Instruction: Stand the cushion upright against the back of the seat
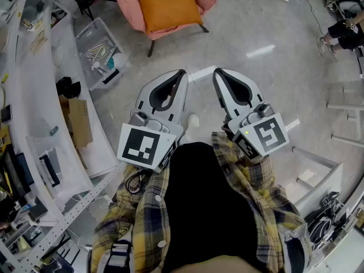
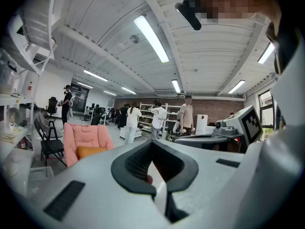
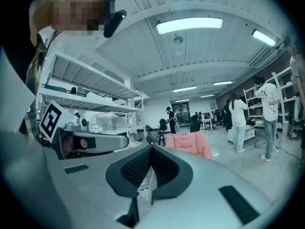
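Cushion (image 1: 168,4), orange, lies on the seat of the pink chair (image 1: 126,7) at top of head view. It's well ahead of both grippers w/ bare floor btwn; neither touches it. In left gripper view the cushion (image 2: 90,151) sits low and flat on the seat w/ the chair's back rising behind it, far off and left of the jaw tips. In right gripper view the chair (image 3: 189,142) shows far off, just right of the tips.

Left gripper (image 1: 182,73): jaws clenched tip to tip, nothing grasped; its own view (image 2: 152,143) shows only the oval hollow btwn the ribbed pads. Right gripper (image 1: 216,71): same, tips together and no item in them (image 3: 151,148). Both sit side by side close in front of the person's plaid sleeves (image 1: 142,209).

Containers: a clear plastic bin (image 1: 84,36) stands on the floor left of the chair, beside the white shelf (image 1: 40,95). It holds loose small bits, pale and metal-looking plus one blue piece; can't tell what they are. A piece of cardboard (image 1: 79,121) lies on the shelf nearer the person.
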A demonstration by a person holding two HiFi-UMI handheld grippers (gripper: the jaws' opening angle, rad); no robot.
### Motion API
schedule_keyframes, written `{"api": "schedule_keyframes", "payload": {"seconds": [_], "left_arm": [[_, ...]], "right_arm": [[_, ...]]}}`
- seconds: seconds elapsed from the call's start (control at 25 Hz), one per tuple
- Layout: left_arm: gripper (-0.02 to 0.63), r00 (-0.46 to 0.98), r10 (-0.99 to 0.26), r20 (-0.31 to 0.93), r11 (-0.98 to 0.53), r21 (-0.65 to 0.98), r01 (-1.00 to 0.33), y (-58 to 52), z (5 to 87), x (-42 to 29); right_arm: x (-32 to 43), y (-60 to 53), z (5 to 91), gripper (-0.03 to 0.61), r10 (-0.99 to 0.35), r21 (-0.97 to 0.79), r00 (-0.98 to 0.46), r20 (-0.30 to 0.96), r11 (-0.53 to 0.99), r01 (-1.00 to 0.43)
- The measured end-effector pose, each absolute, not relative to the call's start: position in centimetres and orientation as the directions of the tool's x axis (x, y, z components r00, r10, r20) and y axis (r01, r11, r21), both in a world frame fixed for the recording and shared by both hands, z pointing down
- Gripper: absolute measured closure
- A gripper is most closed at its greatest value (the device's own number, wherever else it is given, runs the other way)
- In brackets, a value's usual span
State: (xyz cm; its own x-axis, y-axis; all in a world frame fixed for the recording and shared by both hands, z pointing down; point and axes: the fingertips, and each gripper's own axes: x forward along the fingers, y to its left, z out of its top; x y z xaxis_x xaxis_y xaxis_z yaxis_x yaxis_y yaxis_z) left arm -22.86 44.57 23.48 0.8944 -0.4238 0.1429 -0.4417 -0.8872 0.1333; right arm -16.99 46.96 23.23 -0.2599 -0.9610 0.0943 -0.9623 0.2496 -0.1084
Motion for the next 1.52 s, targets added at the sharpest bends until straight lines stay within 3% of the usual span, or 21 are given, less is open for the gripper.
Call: {"api": "schedule_keyframes", "payload": {"seconds": [0.8, 1.52], "left_arm": [[0.611, 0.865, -0.473, 0.166, -0.865, 0.096, -0.492, 45.7, 23.6, -18.8], [0.611, 0.875, -0.455, 0.165, -0.873, 0.112, -0.475, 31.5, 24.5, -15.8]], "right_arm": [[-12.2, 47.3, 23.5, 0.561, -0.958, -0.141, -0.278, 0.074, 0.265, -0.954], [-9.2, 33.8, 24.6, 0.561, -0.960, -0.155, -0.261, 0.105, 0.243, -0.958]]}}
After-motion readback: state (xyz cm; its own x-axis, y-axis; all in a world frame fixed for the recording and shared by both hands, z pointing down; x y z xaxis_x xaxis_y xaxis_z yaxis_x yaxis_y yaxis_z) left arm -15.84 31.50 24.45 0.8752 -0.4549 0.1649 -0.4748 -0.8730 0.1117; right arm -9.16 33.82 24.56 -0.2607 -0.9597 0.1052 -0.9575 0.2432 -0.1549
